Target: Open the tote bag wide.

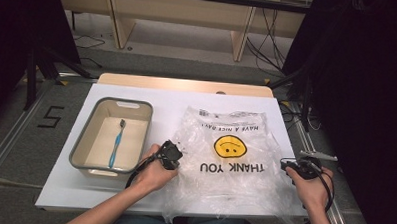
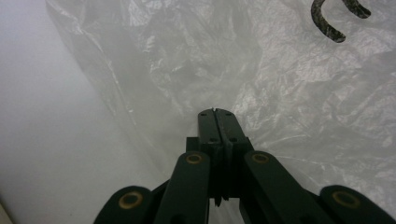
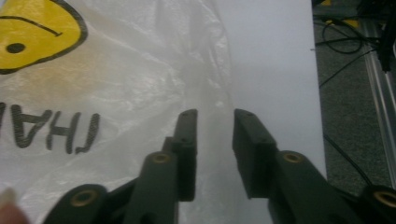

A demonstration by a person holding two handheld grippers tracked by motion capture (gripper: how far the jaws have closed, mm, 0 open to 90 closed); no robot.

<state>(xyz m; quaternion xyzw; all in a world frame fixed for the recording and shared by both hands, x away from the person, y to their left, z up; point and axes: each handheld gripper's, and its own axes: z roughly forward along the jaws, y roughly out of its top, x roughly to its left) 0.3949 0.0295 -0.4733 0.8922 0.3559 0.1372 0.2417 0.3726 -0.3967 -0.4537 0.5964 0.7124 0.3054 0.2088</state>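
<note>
a: nearest the lower table edge, what material?
b: thin, clear plastic bag point(image 1: 225, 158), crinkled all over, glossy in the creases, lying flat on a smooth white table point(image 1: 59, 187); printed upside down with black "thank you" lettering, a round yellow smiley face and a smaller line of text beyond it.

a: and the left gripper point(image 1: 171, 155)?
b: black, two hinged arms with brass-coloured pivots, held in the left hand point(image 1: 154, 173) at the bag's left edge. seen in the left gripper view as pressed fully together point(image 2: 215, 112), tips meeting right at the wrinkled film; whether any plastic is caught between them cannot be told.

a: the right gripper point(image 1: 304, 168)?
b: same black build, gripped by the right hand point(image 1: 311, 188) at the bag's right edge. spread apart in the right gripper view point(image 3: 215, 121), with the bag's rumpled translucent border running up between the two flat pads, not pressed by either.

a: farther off?
b: grey-rimmed rectangular tub point(image 1: 85, 138) with rounded corners and a pale inside, left of the bag and just beside the left hand; inside, a slim blue toothbrush point(image 1: 116, 144) lying lengthwise, dark bristle end pointing away. beyond the white top, a strip of light wood.
</note>
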